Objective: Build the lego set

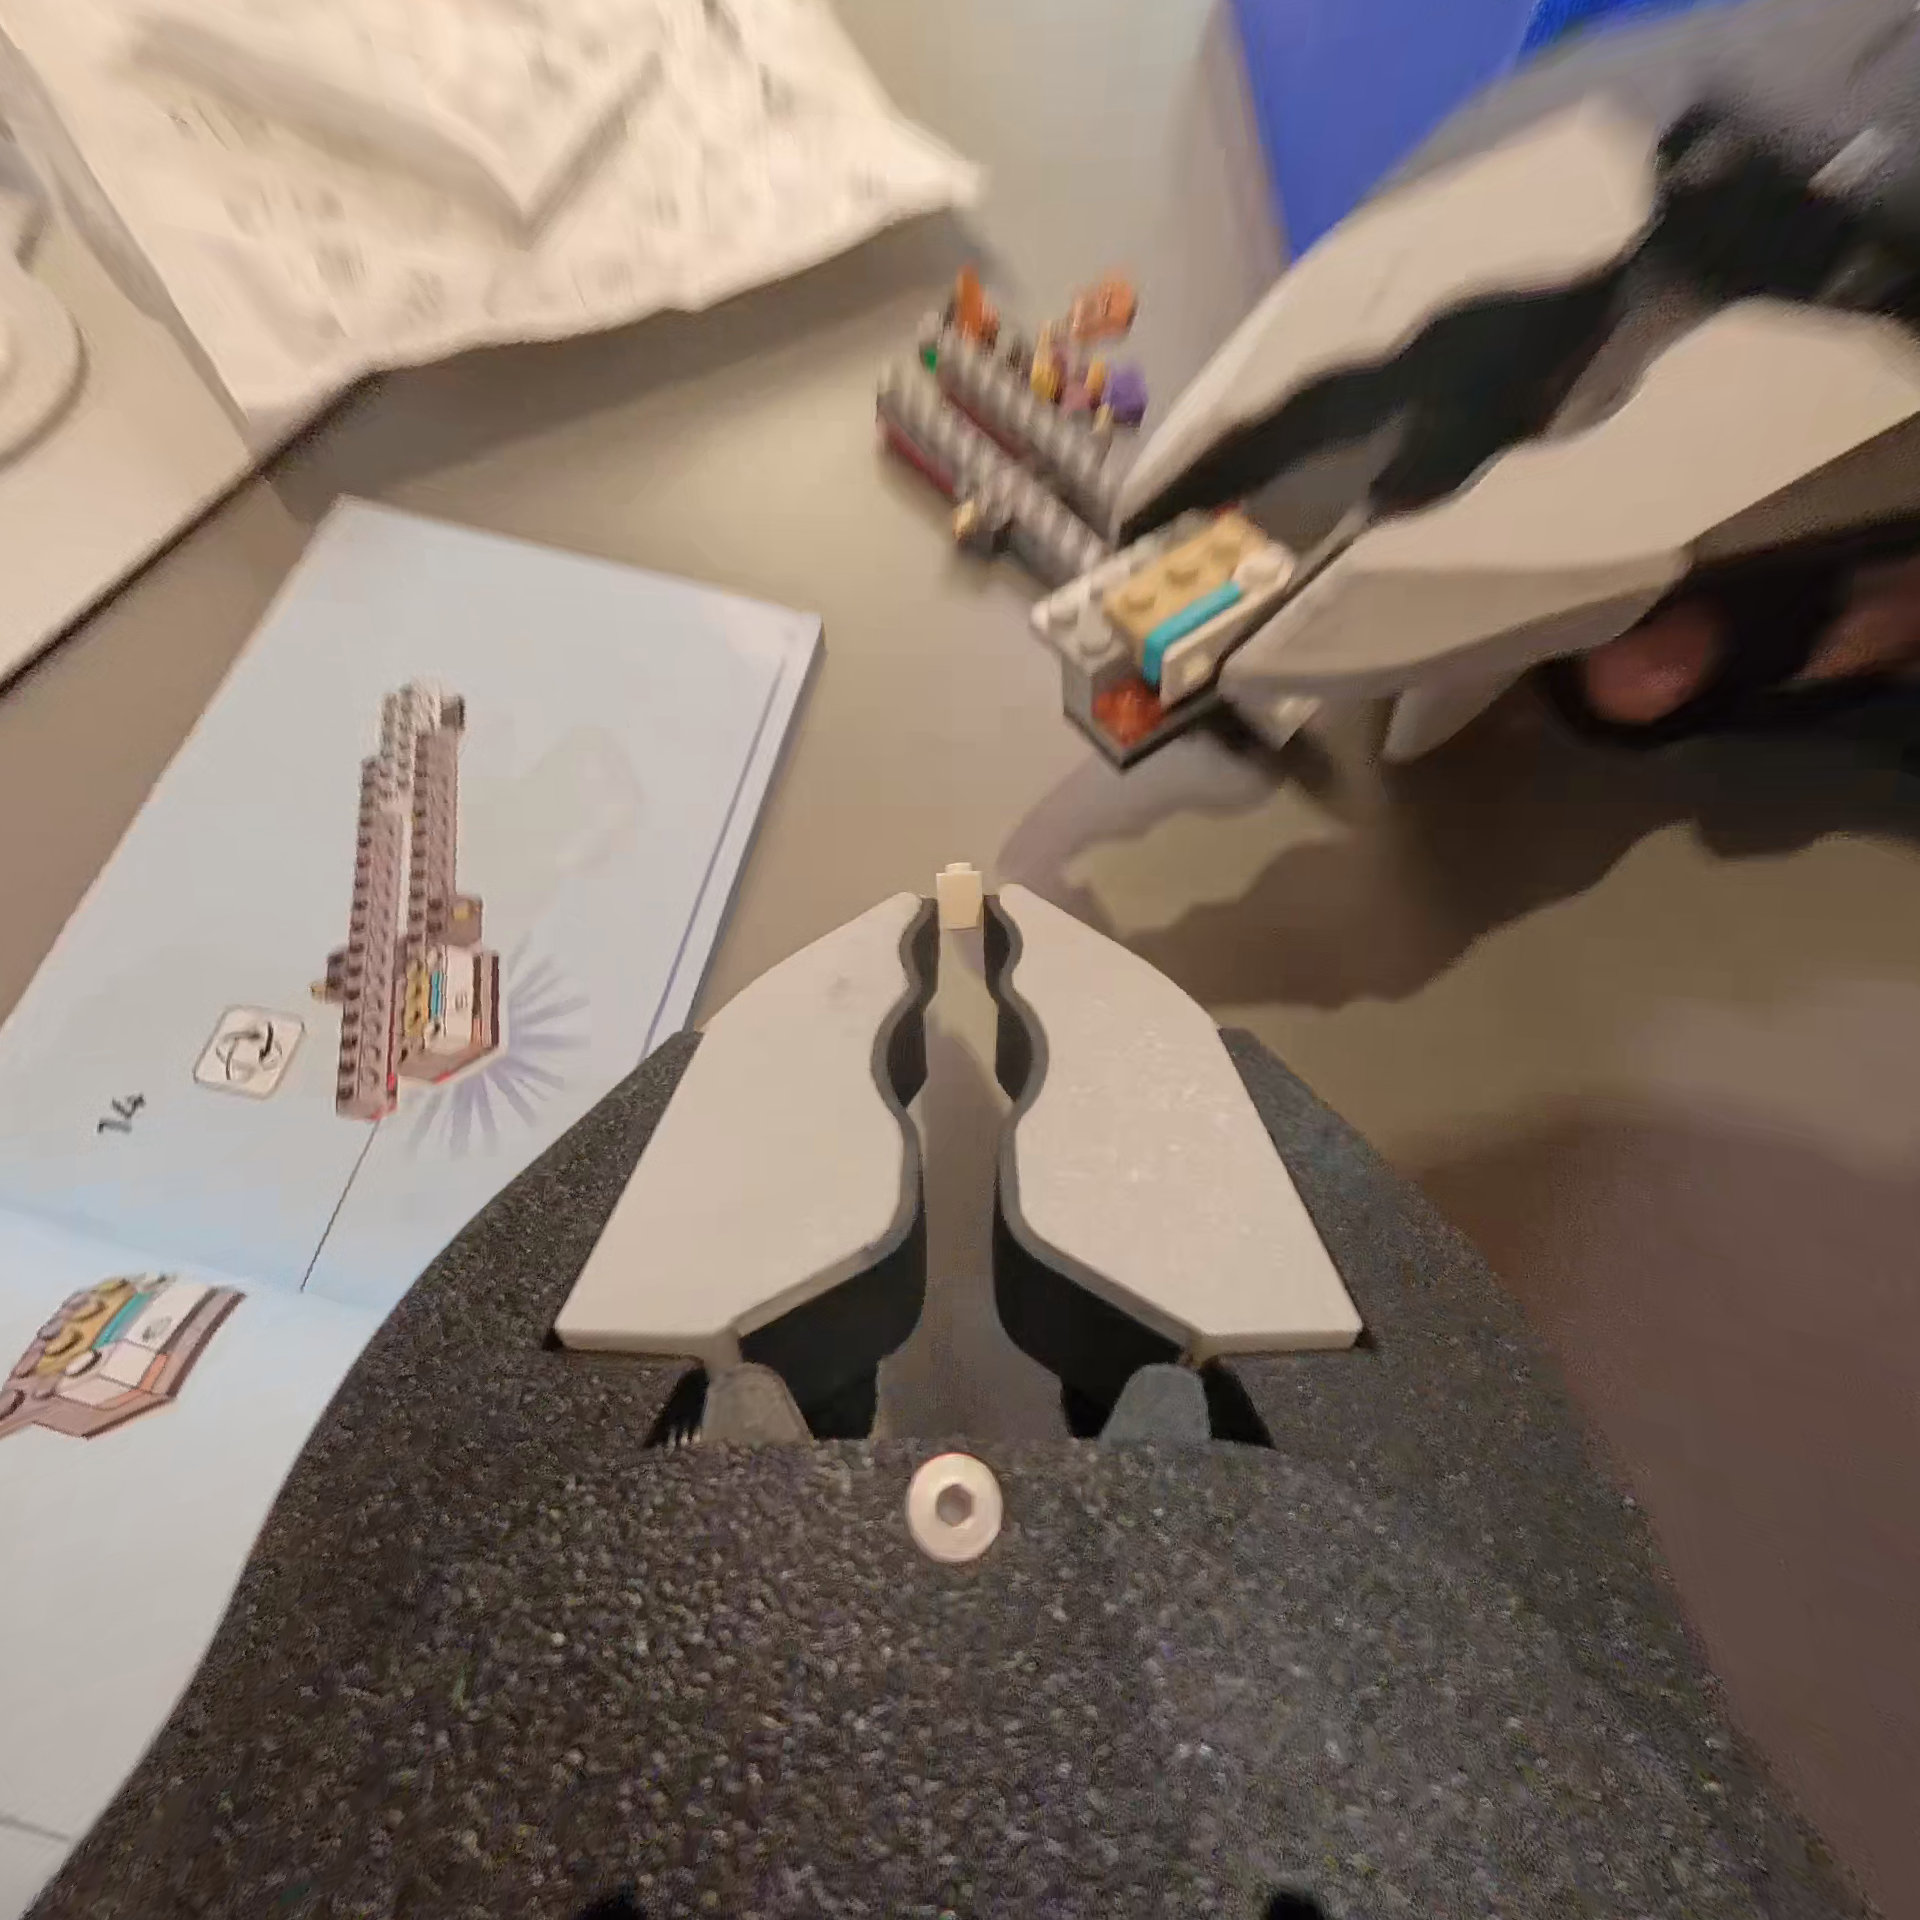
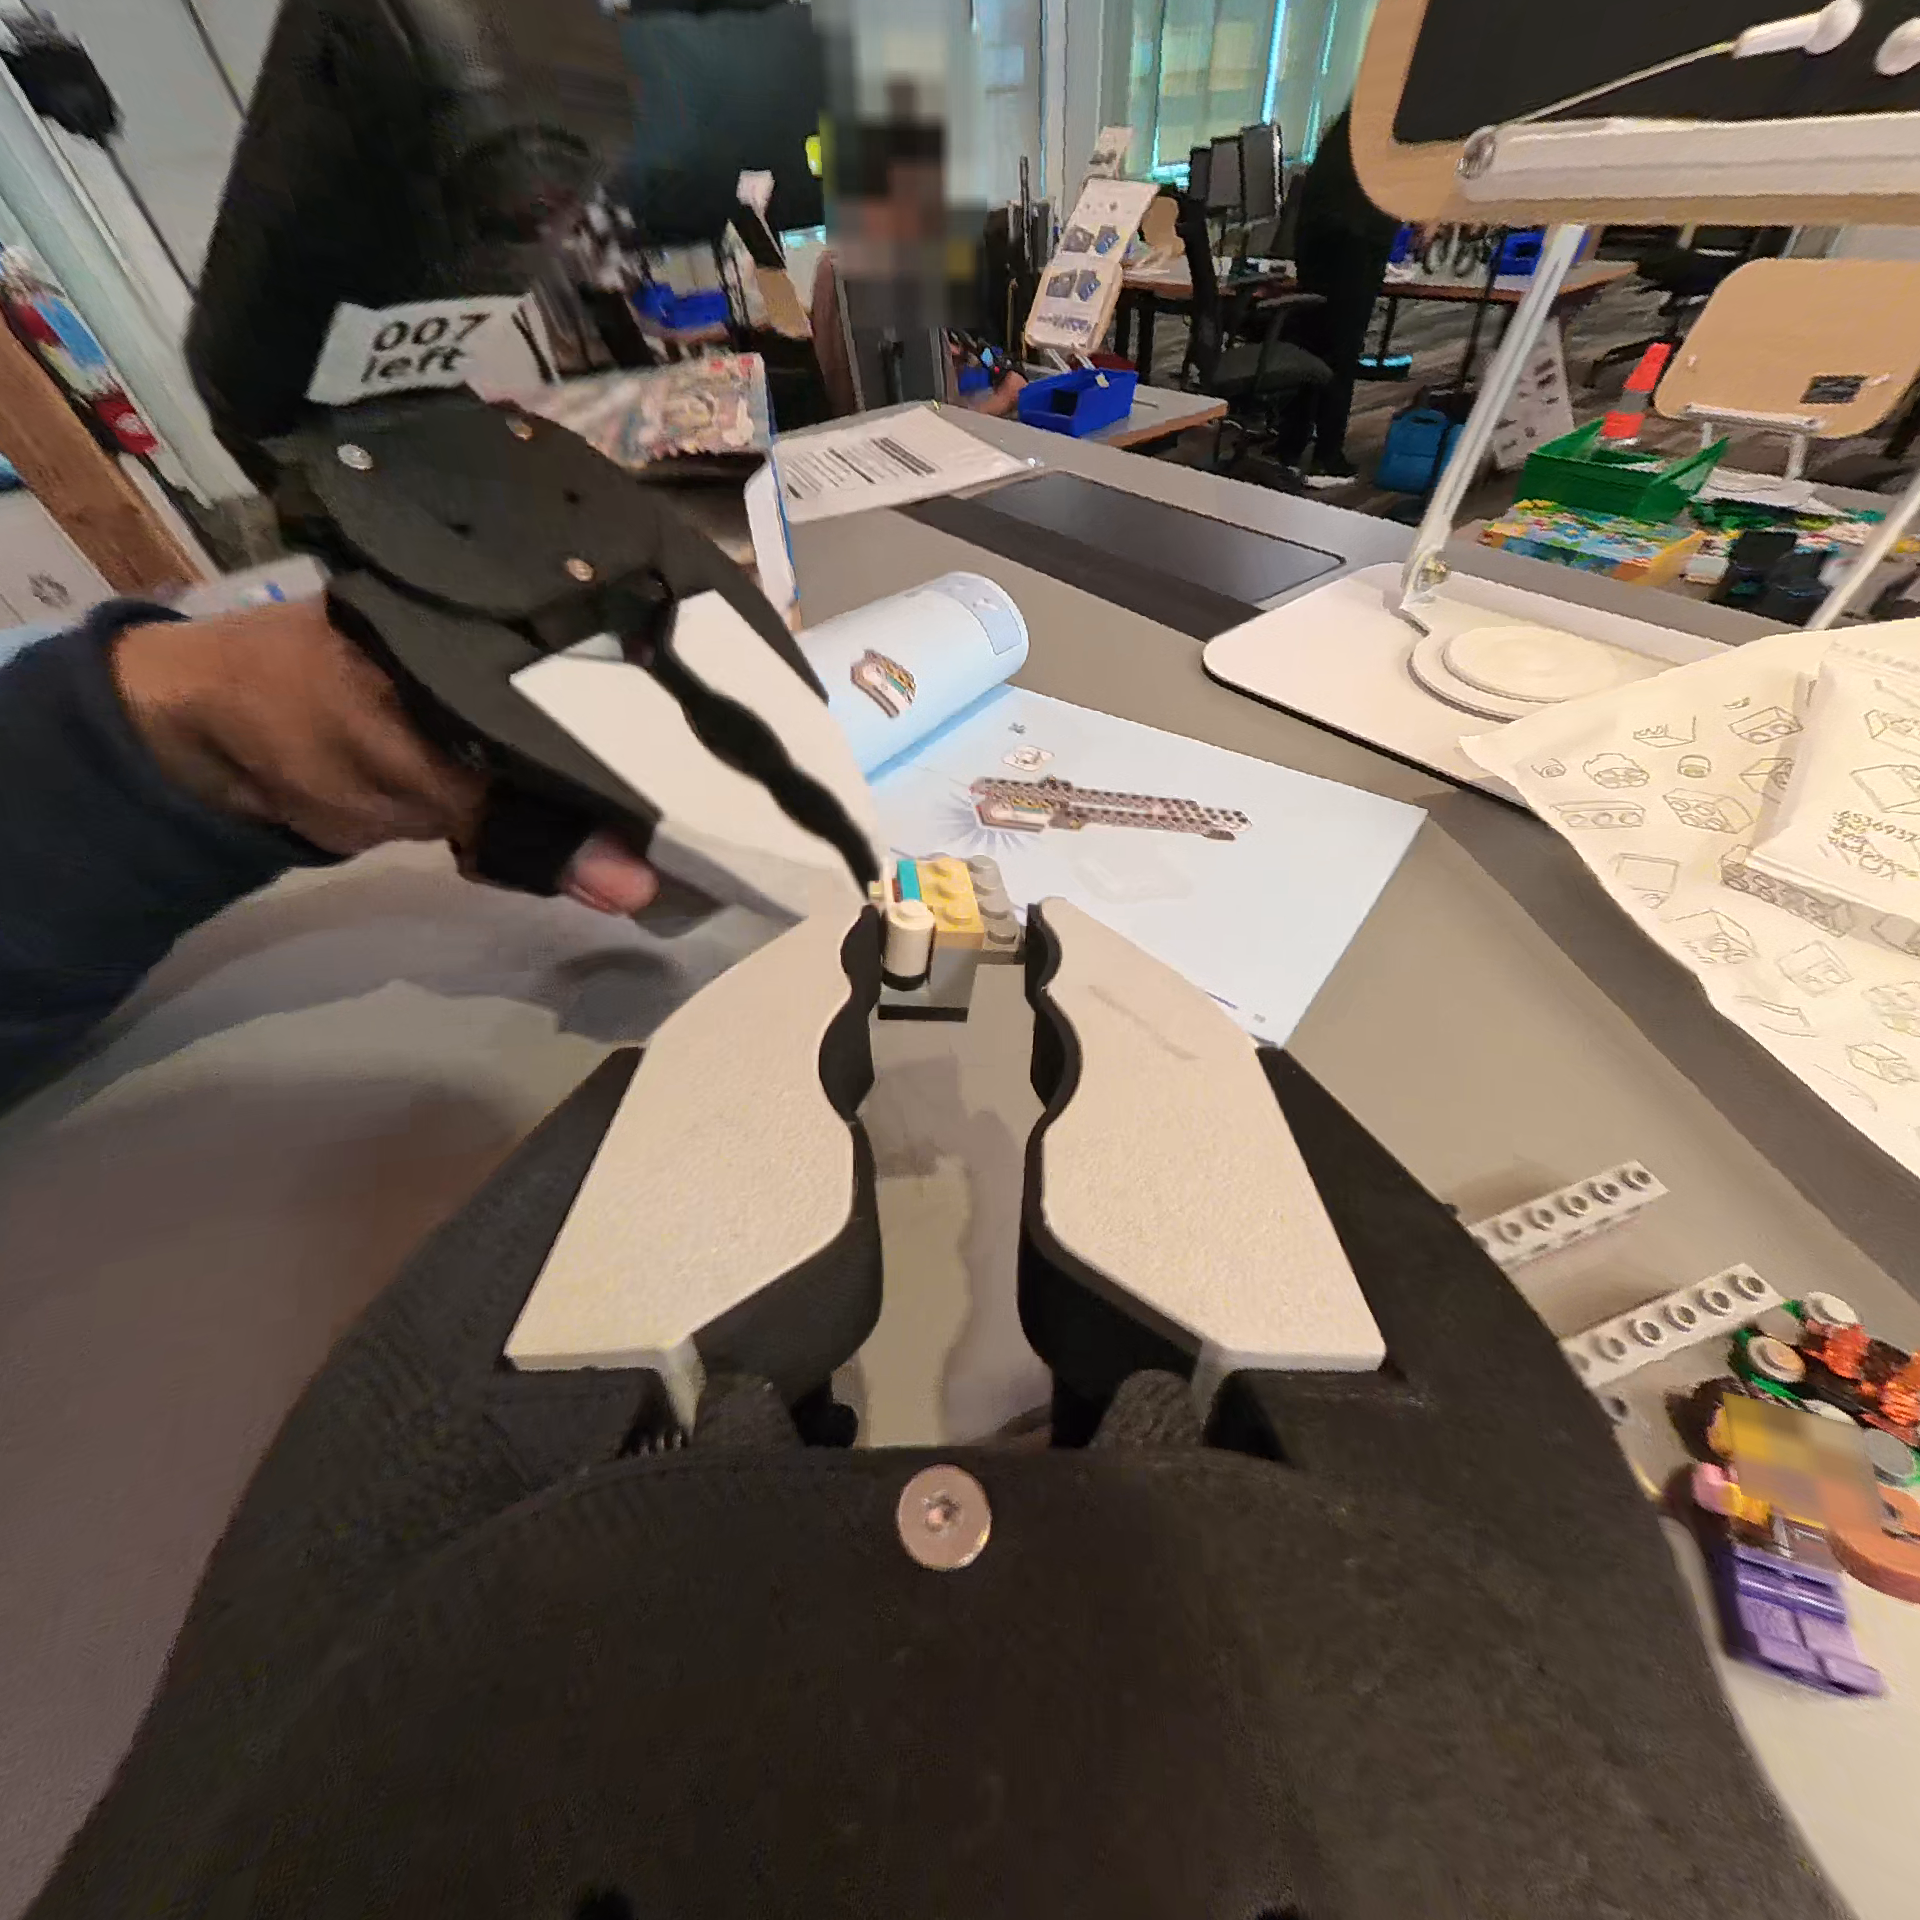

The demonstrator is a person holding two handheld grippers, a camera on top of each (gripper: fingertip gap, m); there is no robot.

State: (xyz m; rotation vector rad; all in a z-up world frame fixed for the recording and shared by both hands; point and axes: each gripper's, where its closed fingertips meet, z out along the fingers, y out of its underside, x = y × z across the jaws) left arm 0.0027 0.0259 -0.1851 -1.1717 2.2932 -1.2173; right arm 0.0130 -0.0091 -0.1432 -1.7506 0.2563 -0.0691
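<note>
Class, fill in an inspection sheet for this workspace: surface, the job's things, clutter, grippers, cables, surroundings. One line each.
Surface: grey table, matte.
Job's things: small brick assembly; tiny white brick; open instruction booklet; long grey studded build.
Clutter: printed paper bag; toy figures and a purple piece; white lamp base.
Grippers: left gripper pinches the tiny white brick at its tips; right gripper holds the small brick assembly.
Cables: nothing seen.
Surroundings: desks, chairs, blue bins, people in the background.
</note>
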